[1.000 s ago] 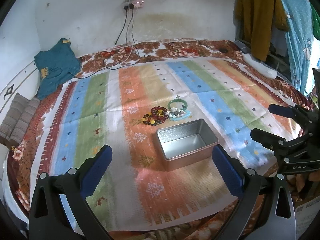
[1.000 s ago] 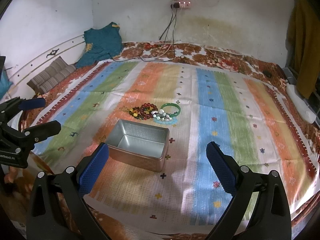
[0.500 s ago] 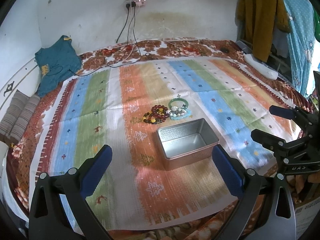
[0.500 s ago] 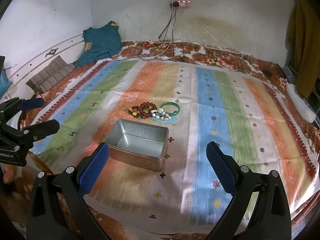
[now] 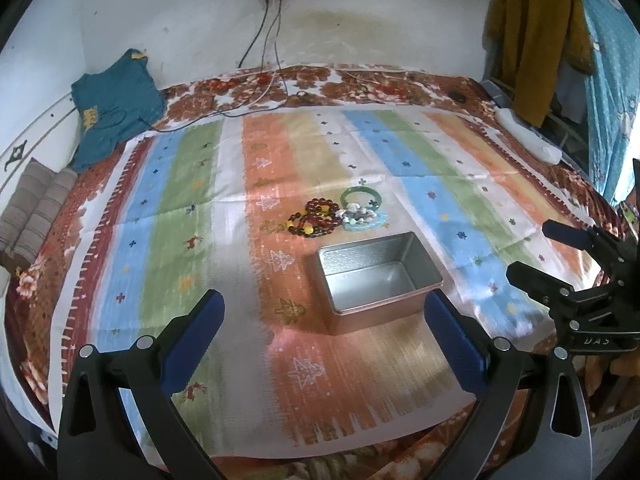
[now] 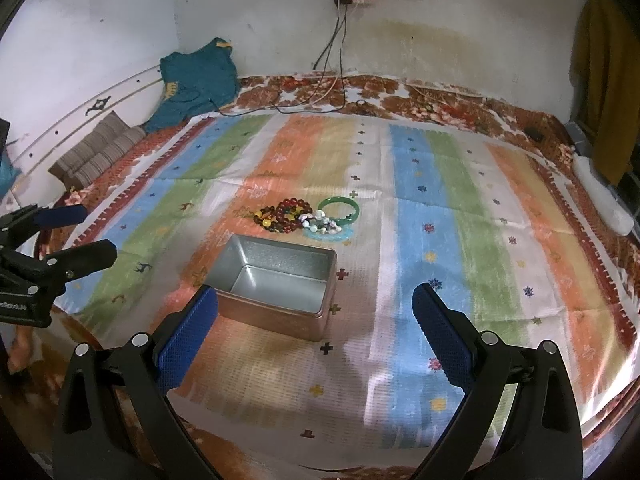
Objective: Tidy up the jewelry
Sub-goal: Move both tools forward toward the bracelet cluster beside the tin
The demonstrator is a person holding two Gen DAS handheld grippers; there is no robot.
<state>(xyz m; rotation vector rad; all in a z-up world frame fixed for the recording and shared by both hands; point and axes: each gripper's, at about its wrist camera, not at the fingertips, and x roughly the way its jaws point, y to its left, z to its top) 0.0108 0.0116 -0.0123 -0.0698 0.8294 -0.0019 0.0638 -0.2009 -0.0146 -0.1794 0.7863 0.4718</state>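
Note:
An empty silver metal tin (image 5: pixel 380 276) (image 6: pixel 276 280) stands on a striped cloth (image 5: pixel 224 240) (image 6: pixel 440 240) on a bed. Just beyond it lies a heap of jewelry: a green bangle (image 5: pixel 361 197) (image 6: pixel 340 209), dark red and amber bead bracelets (image 5: pixel 314 220) (image 6: pixel 282 214), a white stone bracelet (image 5: pixel 356 214) (image 6: pixel 320 220) and a pale blue ring (image 5: pixel 370 222) (image 6: pixel 330 233). My left gripper (image 5: pixel 322 322) is open and empty, short of the tin. My right gripper (image 6: pixel 316 324) is open and empty, also short of the tin. Each gripper shows in the other's view (image 5: pixel 548 252) (image 6: pixel 76 234).
A teal garment (image 5: pixel 116 104) (image 6: pixel 196 80) and striped cushions (image 5: pixel 32 208) (image 6: pixel 96 152) lie at the far left. Cables (image 5: pixel 264 96) (image 6: pixel 328 96) run from a wall socket onto the bed. A white object (image 5: pixel 528 140) (image 6: pixel 600 196) lies at the right edge. Clothes (image 5: pixel 536 36) hang at the right.
Both grippers have moved slightly forward toward the tin and jewelry, which now look a little nearer. Nothing on the cloth has moved.

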